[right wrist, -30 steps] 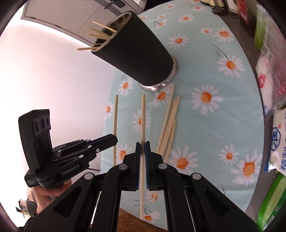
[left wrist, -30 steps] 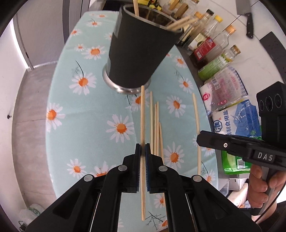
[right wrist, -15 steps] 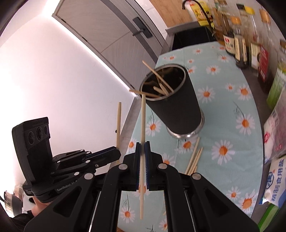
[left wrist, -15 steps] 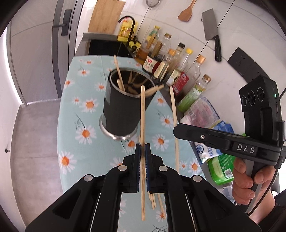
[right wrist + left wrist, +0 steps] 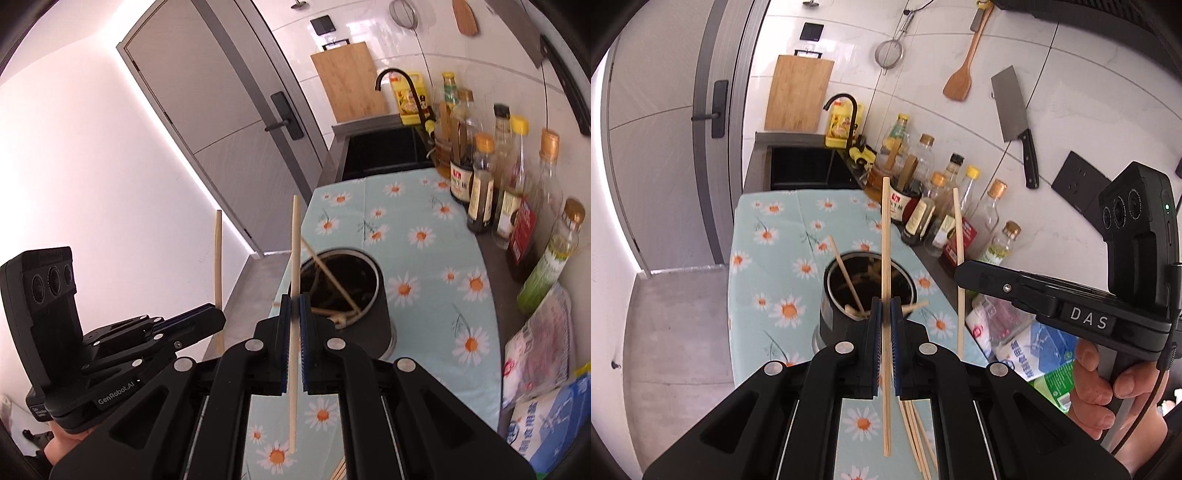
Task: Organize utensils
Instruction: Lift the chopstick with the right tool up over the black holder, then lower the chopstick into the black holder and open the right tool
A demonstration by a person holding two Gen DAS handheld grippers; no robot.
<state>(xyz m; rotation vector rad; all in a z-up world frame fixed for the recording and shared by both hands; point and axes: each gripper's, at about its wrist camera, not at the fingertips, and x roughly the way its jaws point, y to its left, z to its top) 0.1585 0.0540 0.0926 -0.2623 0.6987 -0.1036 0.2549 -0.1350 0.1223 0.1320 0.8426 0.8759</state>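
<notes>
My left gripper is shut on a wooden chopstick, held upright above the black utensil cup, which holds several chopsticks. My right gripper is shut on another chopstick, also upright, just left of the cup. In the left wrist view the right gripper shows at the right with its chopstick. In the right wrist view the left gripper shows at the left with its chopstick. Several loose chopsticks lie on the daisy tablecloth.
Sauce and oil bottles line the right edge of the counter, with food bags nearer. A sink lies beyond the cloth. A cleaver, wooden spatula and cutting board are on the wall.
Both grippers have lifted their chopsticks off the cloth and risen well above the cup, so I now look down into its mouth. The chopsticks stay clamped.
</notes>
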